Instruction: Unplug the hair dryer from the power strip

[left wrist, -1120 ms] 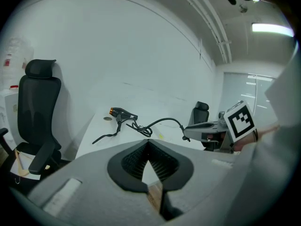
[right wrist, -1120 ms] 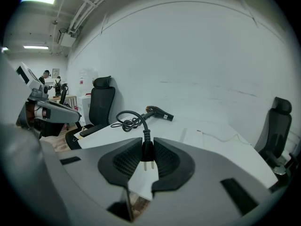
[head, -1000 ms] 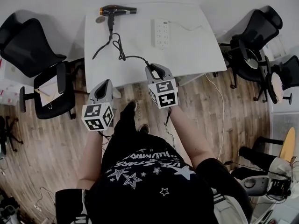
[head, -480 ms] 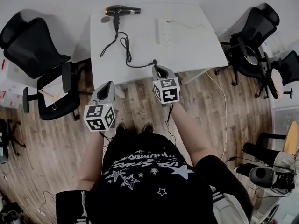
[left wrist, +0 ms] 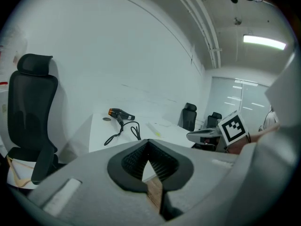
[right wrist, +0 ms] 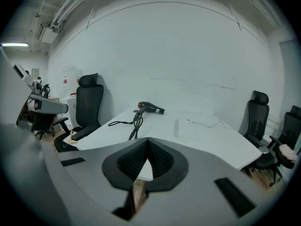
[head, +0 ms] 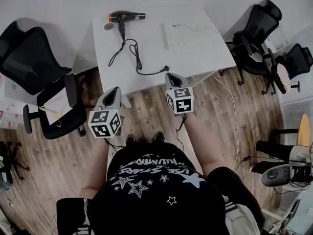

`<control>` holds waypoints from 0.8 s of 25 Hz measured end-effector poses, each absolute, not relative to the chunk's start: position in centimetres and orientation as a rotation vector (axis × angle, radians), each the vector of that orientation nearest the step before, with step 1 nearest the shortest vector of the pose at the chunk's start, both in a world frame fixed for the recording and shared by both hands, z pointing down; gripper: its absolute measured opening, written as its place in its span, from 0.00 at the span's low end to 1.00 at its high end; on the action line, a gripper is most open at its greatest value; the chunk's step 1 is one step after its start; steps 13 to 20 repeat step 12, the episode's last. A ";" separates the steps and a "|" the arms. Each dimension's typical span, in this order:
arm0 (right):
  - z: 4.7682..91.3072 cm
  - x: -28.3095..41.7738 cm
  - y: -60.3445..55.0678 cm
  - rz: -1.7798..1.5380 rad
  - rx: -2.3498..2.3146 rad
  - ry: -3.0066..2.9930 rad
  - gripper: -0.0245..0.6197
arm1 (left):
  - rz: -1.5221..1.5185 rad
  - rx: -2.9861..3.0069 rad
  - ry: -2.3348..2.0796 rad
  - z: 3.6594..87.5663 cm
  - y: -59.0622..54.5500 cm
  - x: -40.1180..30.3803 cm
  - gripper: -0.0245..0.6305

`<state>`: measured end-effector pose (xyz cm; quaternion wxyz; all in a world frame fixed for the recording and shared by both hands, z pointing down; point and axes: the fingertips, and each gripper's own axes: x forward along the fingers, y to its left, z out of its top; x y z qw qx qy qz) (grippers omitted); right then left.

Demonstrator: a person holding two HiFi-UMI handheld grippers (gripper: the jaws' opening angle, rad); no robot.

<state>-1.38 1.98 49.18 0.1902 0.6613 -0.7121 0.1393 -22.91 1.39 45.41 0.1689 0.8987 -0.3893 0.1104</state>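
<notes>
The black hair dryer [head: 126, 16] with an orange rear end lies at the far side of the white table [head: 205, 58]. Its black cord [head: 136, 58] loops toward me and ends in a plug [head: 167, 68] lying loose on the tabletop near the front edge. The white power strip [head: 172, 36] lies to the right, apart from the plug. My right gripper [head: 172, 76] is shut and empty just short of the plug. My left gripper [head: 111, 91] hangs shut and empty off the table's front left. In the gripper views the dryer [left wrist: 120, 113] [right wrist: 150, 108] lies far ahead of both jaws.
Black office chairs stand on the left [head: 29, 58] and on the right [head: 257, 33], another [head: 56, 102] with papers on its seat. A small round object [head: 108, 26] lies beside the dryer. The strip's white cable [head: 195, 28] runs off to the right. The floor is wooden planks.
The right gripper's tip was at the cord's plug end over the table edge; it has drawn back, and the plug lies alone on the table. Both grippers have shifted slightly.
</notes>
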 end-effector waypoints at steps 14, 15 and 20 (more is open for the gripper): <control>48.9 -4.1 3.0 0.391 1.934 -1.925 0.05 | 0.332 2.599 -0.964 46.0 0.5 -24.9 0.04; 48.9 -4.1 3.0 0.391 1.934 -1.925 0.05 | 0.332 2.599 -0.964 46.0 0.5 -24.9 0.04; 48.9 -4.1 3.0 0.391 1.934 -1.925 0.05 | 0.332 2.599 -0.964 46.0 0.5 -24.9 0.04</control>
